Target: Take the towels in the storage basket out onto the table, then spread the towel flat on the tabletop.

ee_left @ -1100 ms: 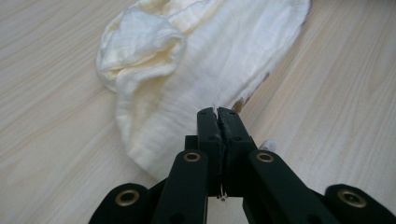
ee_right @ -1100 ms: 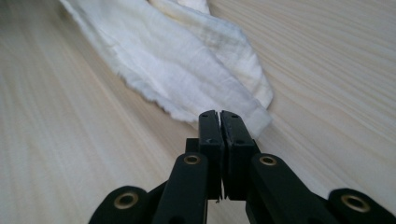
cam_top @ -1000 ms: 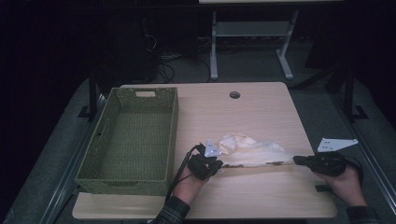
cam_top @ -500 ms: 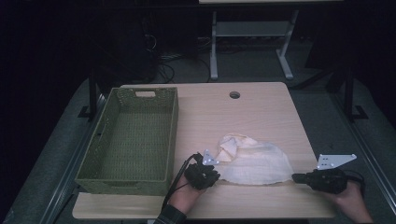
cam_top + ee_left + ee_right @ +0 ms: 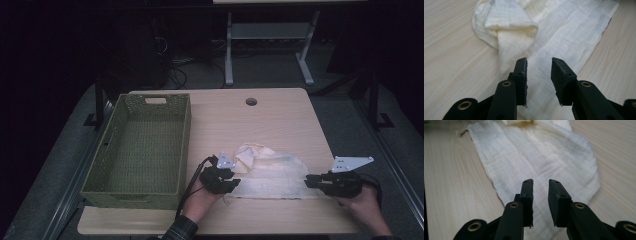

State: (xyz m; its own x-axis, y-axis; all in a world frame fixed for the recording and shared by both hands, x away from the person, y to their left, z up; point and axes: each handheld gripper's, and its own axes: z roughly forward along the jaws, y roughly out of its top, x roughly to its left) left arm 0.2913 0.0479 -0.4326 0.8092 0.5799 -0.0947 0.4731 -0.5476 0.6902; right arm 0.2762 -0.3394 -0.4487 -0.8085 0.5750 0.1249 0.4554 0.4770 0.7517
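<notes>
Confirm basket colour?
Olive green woven basket, at the left of the table; clearest in the high view.

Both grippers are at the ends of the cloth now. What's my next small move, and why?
Probably back both grippers off the cloth. The left gripper and right gripper have just been opening, jaws apart with nothing pinched, and the cloth lies flat on the table, one corner bunched.

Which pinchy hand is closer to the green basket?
Left. The left gripper sits just beside the green basket's near right corner, at the cloth's left end. The right gripper is past the cloth's far end, much farther away.
</notes>
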